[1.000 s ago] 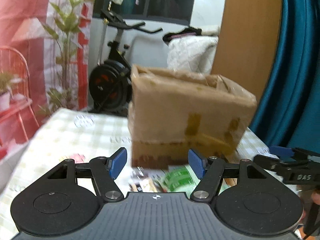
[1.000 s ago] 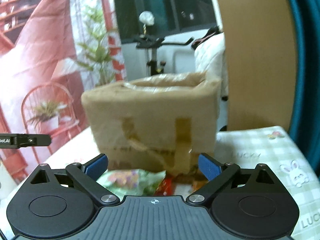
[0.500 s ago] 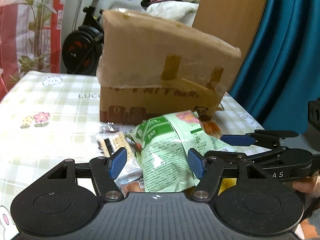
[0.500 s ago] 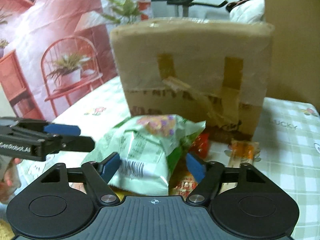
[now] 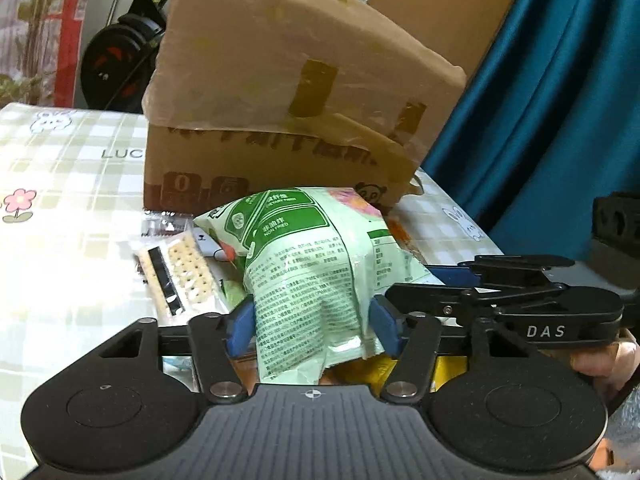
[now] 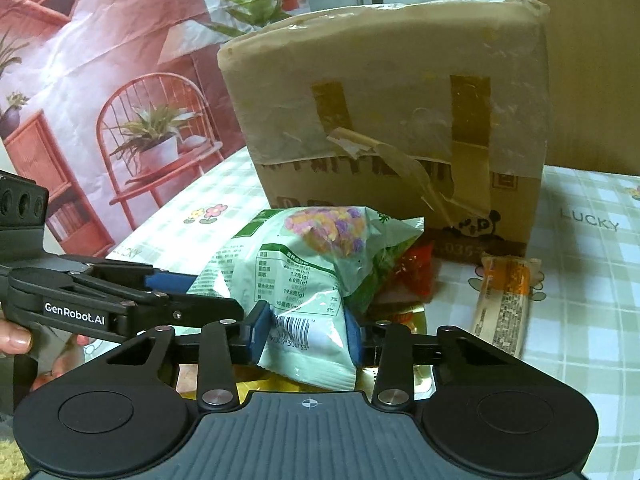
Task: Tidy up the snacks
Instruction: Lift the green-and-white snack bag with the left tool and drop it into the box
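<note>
Two grippers on one bag: I've got the left gripper [image 5: 310, 330] and the right gripper [image 6: 308, 334] both straddling the near end of the green snack bag [image 5: 308, 276], each from its own side; both sets of jaws are closing at this moment with the bag between them; blue pads look pressed into the crinkled film in both wrist views, so I read both as gripping it, narrow.

Bag sits on top of the snack pile on the bench [image 5: 72, 208], just in front of the taped cardboard box [image 5: 280, 92]; cracker pack [image 5: 180, 276] lies to its left in the left view; orange bar [image 6: 506, 300] lies apart to the right in the right view, red packet [image 6: 418, 268] tucked against the bag; more yellow wrappers under the jaws, can't tell what they are.

Step in hand, my read: picking the green bag off the pile, presumably to drop into the box; box top isn't visible from here, so can't confirm it's open.

Next move needs: finish the squeeze without crushing the contents; lift both hands together so the film doesn't tear or slip; watch that nothing underneath comes up with it; clear the box's front wall before going over.
</note>
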A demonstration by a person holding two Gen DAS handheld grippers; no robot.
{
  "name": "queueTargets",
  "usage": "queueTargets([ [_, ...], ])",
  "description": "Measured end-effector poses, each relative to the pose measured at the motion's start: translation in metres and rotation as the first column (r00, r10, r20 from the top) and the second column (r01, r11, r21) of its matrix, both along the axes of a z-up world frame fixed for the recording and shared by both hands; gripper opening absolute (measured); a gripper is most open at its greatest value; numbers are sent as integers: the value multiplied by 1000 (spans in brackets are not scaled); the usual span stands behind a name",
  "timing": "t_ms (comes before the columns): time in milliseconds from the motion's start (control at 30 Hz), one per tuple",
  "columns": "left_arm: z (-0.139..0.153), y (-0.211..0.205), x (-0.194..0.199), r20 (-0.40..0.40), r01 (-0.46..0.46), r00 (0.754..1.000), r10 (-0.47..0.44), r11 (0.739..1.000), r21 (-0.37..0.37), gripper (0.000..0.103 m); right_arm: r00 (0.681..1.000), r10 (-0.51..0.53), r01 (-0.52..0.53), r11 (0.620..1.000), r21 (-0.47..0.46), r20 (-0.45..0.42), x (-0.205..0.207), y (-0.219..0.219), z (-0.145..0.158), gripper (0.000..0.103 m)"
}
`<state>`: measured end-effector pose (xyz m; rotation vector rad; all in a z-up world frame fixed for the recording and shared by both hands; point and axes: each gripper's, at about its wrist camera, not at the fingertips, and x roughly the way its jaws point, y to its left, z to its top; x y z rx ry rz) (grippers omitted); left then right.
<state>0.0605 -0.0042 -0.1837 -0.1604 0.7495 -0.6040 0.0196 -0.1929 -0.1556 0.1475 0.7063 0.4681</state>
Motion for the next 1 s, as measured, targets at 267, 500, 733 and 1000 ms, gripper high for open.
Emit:
queueTargets([
  [267,7,4,-2,10,-25,1000,25,1000,3,37,1000,-13,12,1000,18,22,-3,0,2,32],
  [500,26,5,-12,64,-34,997,33,999,13,36,999,-8,6,999,36,52,-6,1,12,32],
  [733,50,11,-26,121,-56,991,56,998,-7,36,993,8,-12,999,36,115,-16,6,37,32],
  [1000,89,15,-44,230,-75,970,81,997,-33,36,975,22,-34,998,51,220,-30,9,78,32],
])
